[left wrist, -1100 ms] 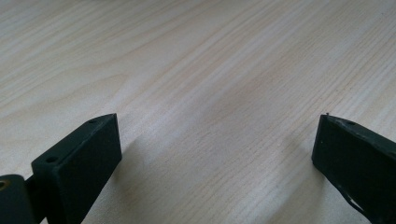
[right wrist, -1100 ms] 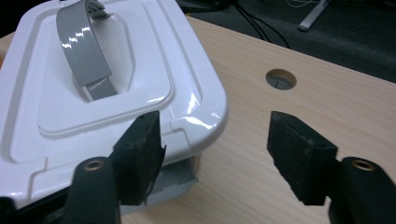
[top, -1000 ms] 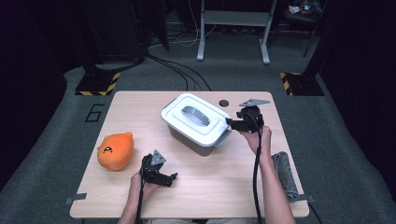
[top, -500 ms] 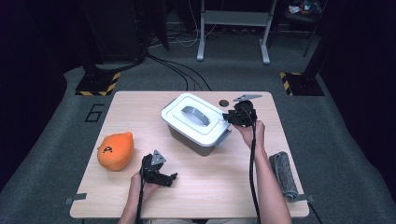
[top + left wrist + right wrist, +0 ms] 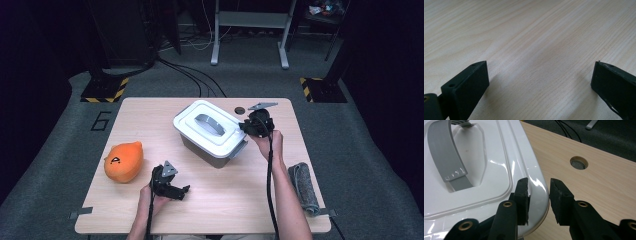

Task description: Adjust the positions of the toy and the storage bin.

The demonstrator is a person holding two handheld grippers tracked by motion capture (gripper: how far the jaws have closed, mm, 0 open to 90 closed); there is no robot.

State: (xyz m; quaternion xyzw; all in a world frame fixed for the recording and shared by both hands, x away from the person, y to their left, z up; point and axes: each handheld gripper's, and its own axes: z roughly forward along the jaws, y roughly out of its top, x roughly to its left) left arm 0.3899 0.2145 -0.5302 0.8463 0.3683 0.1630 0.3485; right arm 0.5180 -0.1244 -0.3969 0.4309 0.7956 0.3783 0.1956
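Observation:
A grey box with a white lid and a grey handle stands at the middle back of the table. My right gripper is at the box's right corner. In the right gripper view its jaws have just been closing, and my right gripper now grips the lid's rim: one pad lies on the lid's top, the other against its outer edge. My left gripper rests low over the front of the table, and the left gripper view has it open over bare wood.
An orange, fruit-shaped soft thing lies at the table's left. A rolled grey cloth lies near the right edge. A round cable hole sits behind the box. Cables and stands cover the floor beyond.
The right hand has shifted a little left and back to the box's corner, and its jaws have closed around the lid's rim. The left hand has kept still.

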